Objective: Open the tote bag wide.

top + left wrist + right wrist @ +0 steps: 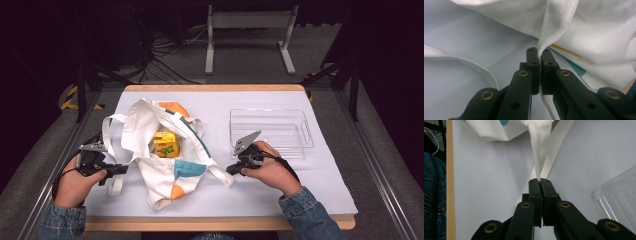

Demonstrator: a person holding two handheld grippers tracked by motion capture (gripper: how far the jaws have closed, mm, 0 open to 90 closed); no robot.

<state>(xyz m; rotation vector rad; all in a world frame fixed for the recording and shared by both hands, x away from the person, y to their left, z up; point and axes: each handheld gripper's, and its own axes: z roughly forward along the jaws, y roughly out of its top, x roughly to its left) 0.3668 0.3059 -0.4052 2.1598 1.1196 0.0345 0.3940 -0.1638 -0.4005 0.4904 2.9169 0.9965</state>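
Left claw [539, 60] pressed together on a hemmed edge of the white tote bag [165, 172]; right claw [540, 182] pinching the bag's webbing strap [539, 142], drawn taut toward the bag body. Bag lying slumped on the left half of the tabletop [280, 187], mouth gaping upward, a yellow carton [165, 144] sitting inside, near the opening. Clear plastic tray [272, 131] well apart to the right, apparently empty, though hard to confirm through the glare. Risks from here: thin cloth slipping out of either pinch if pulled unevenly, letting the mouth collapse over the carton; too sharp a lift tipping the carton out sideways; loose strap loop [111, 150] at the left snagging the left claw; whole bag dragging across the sheet instead of opening.
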